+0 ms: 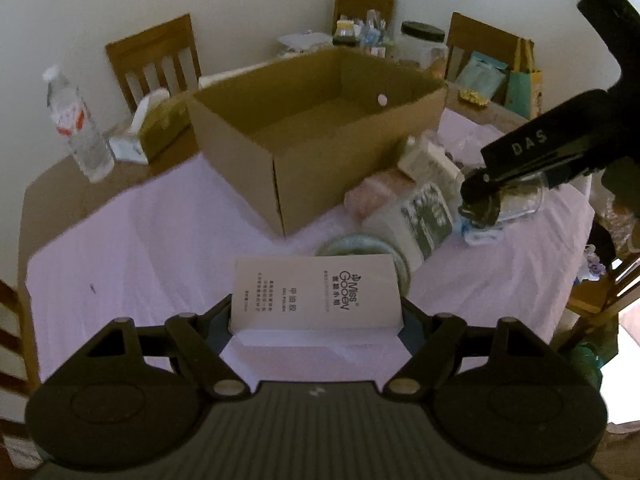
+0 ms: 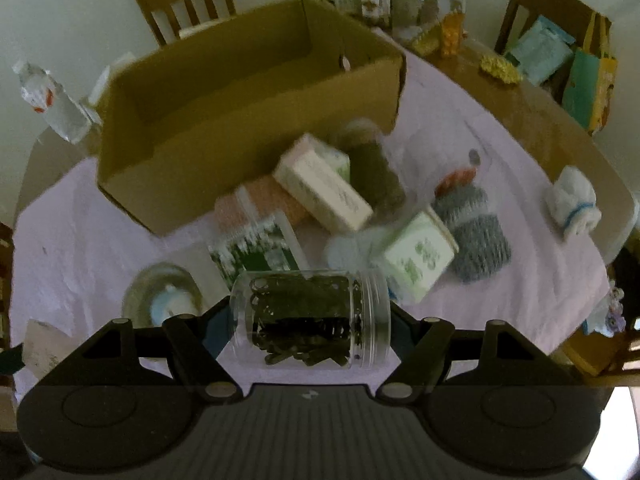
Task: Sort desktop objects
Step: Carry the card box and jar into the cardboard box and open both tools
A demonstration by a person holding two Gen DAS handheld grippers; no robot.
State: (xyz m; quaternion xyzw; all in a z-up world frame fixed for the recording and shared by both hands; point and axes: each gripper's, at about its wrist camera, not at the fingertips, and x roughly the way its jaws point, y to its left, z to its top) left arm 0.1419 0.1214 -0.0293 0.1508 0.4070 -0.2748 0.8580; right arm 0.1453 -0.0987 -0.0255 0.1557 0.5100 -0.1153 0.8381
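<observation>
Both loads look ready to go into the open cardboard box (image 1: 320, 120), so carry each high enough to clear its near wall and release only once over the hollow. The left tongs (image 1: 316, 316) are clamped on a white printed carton (image 1: 316, 296); the right tongs (image 2: 310, 324) are clamped on a clear jar (image 2: 312, 320) of dark clips, lying sideways (keep it level). The remaining boxes and packets lie beside the box on a pale cloth (image 1: 140, 248) over the wooden tabletop (image 2: 520, 104), with chairs and clutter behind.
</observation>
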